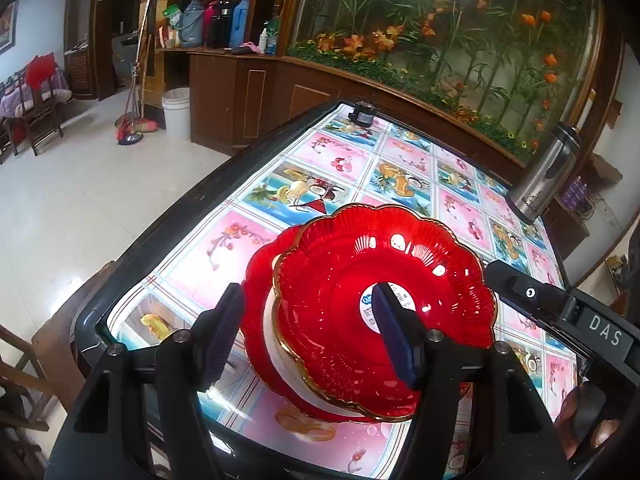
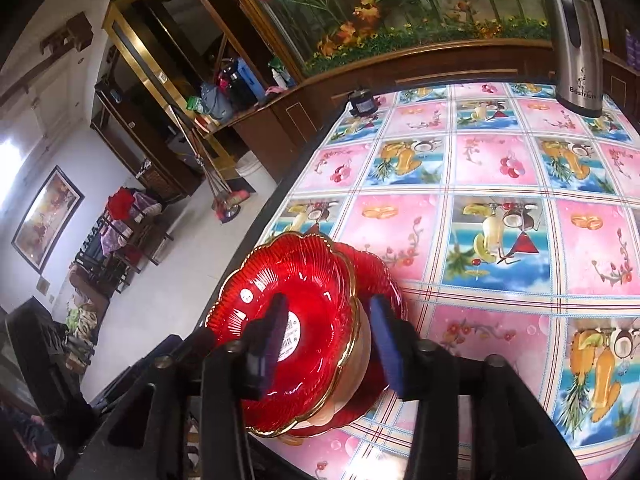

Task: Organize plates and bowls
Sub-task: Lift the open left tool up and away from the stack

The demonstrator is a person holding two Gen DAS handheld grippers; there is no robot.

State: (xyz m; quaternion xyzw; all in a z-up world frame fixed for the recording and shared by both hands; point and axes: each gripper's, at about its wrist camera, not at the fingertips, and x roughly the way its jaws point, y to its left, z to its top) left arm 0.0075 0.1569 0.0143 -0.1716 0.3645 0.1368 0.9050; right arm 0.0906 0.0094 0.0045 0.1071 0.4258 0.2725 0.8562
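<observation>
A red glass bowl with a gold scalloped rim [image 1: 360,264] [image 2: 312,280] sits on top of a white bowl [image 1: 276,344] [image 2: 362,344], which rests on a red plate [image 1: 256,280] [image 2: 380,276] near the table's corner. My left gripper [image 1: 308,316] is open, its jaws straddling the red bowl's near rim: one finger outside, one inside over the label. My right gripper [image 2: 330,330] is open too, straddling the opposite rim. The right gripper's body also shows in the left wrist view [image 1: 560,308].
The table [image 2: 496,168] has a fruit-patterned cloth under glass and a dark raised edge [image 1: 168,216]. A steel thermos [image 1: 544,172] [image 2: 576,36] stands at the far side. A small black object [image 1: 362,114] [image 2: 362,102] sits at the far corner. A wooden cabinet lies behind.
</observation>
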